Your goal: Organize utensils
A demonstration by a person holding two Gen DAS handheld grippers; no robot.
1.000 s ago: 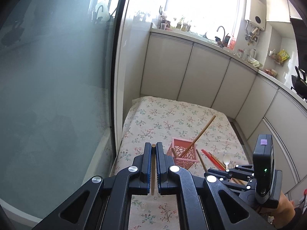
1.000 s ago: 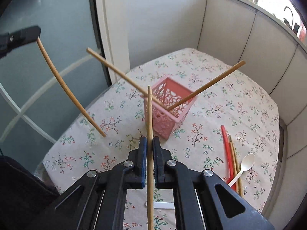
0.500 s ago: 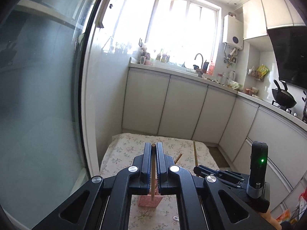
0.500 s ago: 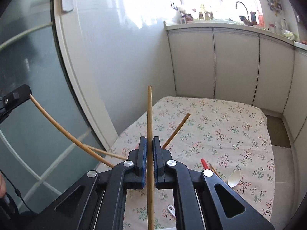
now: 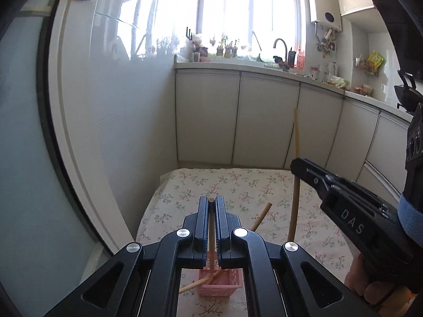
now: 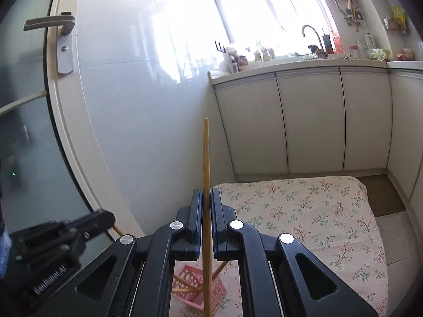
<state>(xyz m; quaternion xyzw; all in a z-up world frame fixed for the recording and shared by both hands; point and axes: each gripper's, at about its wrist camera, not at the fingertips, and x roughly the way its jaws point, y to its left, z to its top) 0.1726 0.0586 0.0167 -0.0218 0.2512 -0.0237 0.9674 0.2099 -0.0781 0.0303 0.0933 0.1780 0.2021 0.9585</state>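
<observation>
Pink plastic holder [image 5: 220, 283] sits on the floral tablecloth [image 6: 317, 211], below and just behind both sets of fingertips. Left gripper [image 5: 211, 206] and right gripper [image 6: 206, 198] each clench one wooden chopstick [image 6: 205, 158], long axes near upright, both about equally near.

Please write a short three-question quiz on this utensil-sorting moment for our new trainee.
1. True or false: the left gripper is open and empty.
2. What stands on the floral tablecloth below both grippers? A) a steel pot B) a pink slotted basket C) a glass jar
3. Fill in: the right gripper is shut on a wooden ____.

Key
1. False: it is shut on a wooden chopstick.
2. B: the pink slotted basket, with chopsticks already leaning in it.
3. chopstick; the right gripper's chopstick stands almost upright between the pads.
</observation>
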